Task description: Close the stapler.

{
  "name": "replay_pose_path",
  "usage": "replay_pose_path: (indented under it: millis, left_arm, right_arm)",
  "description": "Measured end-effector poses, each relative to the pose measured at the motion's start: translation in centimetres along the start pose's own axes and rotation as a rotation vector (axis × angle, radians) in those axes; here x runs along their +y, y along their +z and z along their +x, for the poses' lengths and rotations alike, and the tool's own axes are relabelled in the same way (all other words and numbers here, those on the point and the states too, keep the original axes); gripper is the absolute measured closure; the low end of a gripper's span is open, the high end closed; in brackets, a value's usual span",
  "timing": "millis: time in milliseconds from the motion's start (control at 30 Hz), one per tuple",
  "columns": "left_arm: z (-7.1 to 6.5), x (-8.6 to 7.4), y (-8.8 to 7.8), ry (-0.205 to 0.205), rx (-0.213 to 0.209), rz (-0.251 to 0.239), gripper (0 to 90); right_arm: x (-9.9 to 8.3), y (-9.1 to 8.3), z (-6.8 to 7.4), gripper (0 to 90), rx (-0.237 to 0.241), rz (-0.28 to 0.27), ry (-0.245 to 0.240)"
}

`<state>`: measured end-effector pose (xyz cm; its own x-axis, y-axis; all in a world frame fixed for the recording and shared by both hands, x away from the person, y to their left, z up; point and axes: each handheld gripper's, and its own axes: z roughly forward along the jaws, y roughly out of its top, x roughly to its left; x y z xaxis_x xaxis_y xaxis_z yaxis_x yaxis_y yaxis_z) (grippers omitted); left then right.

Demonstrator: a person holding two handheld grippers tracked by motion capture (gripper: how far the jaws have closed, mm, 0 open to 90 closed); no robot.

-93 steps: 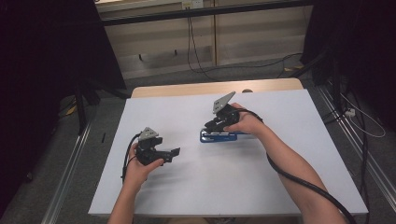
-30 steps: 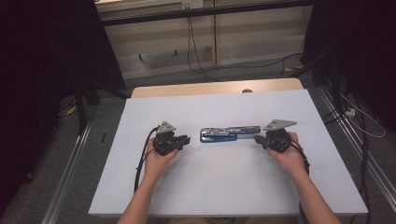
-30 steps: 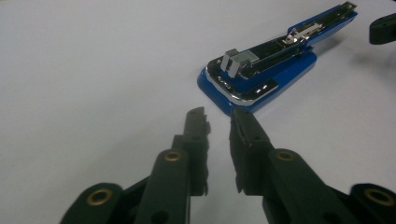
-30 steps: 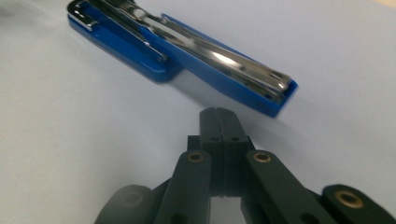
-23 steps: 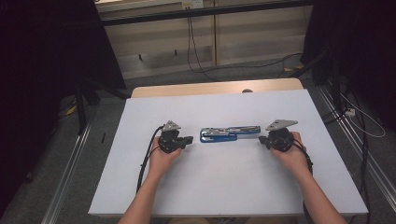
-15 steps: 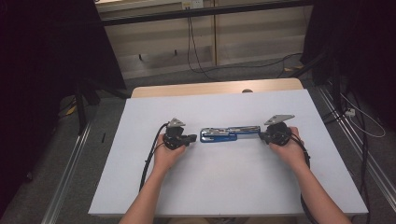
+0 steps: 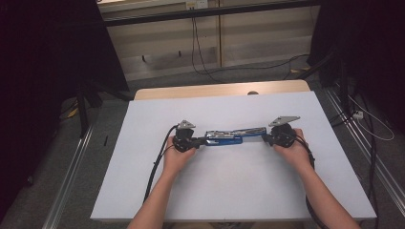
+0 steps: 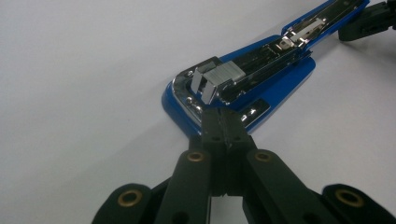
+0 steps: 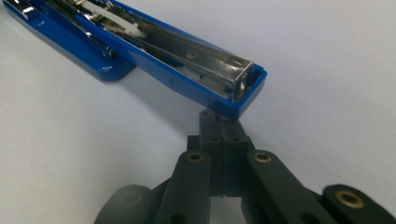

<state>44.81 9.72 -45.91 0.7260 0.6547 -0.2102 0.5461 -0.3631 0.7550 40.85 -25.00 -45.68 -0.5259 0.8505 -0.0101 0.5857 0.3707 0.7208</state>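
A blue and chrome stapler [image 7: 234, 136] lies opened out flat in the middle of the white table [image 7: 215, 191]. My left gripper [image 7: 203, 140] is shut, its tips against the stapler's left end. In the left gripper view the closed tips [image 8: 224, 116] touch the blue base [image 8: 280, 79] just below a block of staples [image 8: 219, 77]. My right gripper [image 7: 265, 138] is shut too, at the stapler's right end. In the right gripper view its tips [image 9: 219, 119] sit right under the blue end of the stapler's arm [image 9: 187, 51]. Nothing shows between either pair of jaws.
A wooden strip [image 7: 215, 89] runs along the table's far edge. Cables [image 7: 157, 162] trail from both grippers back toward the person. Metal rails [image 7: 71, 167] flank the table, with dark curtains beyond them and wires on the floor.
The stapler, earlier shorter under the right gripper, now lies stretched out. The right hand went to its right end, and the left hand slid right up to its left end.
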Motion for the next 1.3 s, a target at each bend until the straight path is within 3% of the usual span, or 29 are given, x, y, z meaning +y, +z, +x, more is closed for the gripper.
replay_pose_path:
  millis: [233, 400, 467, 567, 700, 867, 1000, 1133, 1300]
  left_arm:
    - [-0.1, 0.0, 0.0, -0.009, 0.012, -0.001, 90.0]
    - [0.1, -0.2, -0.1, -0.017, 0.019, -0.003, 90.0]
    - [0.2, -0.2, -0.3, -0.023, 0.012, -0.005, 86.6]
    - [0.3, -0.3, -0.7, -0.027, 0.016, -0.008, 79.6]
    - [0.5, -0.6, -1.5, -0.034, -0.004, -0.014, 63.6]
    - [0.1, -0.7, -3.1, 0.033, -0.034, -0.025, 44.8]
    - [0.2, -0.9, -4.6, 0.020, -0.036, -0.041, 36.3]
    - [0.5, -1.5, -6.0, 0.005, -0.032, -0.040, 21.5]
    - [0.9, -2.5, -7.6, 0.007, -0.022, -0.045, 15.3]
  right_arm:
    - [1.7, -0.2, 0.6, 89.9, 0.007, -0.049, -0.029]
    - [2.3, 0.0, 1.4, 81.6, 0.035, -0.075, -0.063]
    - [2.3, 0.1, 1.7, 78.0, 0.049, -0.087, -0.055]
    - [2.0, 0.1, 2.1, 70.3, 0.067, -0.098, -0.047]
    - [1.6, -0.3, 2.6, 59.7, 0.096, -0.130, -0.044]
    - [0.7, -1.6, 3.0, 48.3, 0.113, -0.162, -0.032]
    - [-0.4, -2.6, 3.2, 42.0, 0.111, -0.177, -0.021]
    - [-1.3, -3.5, 3.5, 35.3, 0.102, -0.186, -0.007]
    - [-2.0, -4.6, 4.1, 29.9, 0.097, -0.195, -0.002]
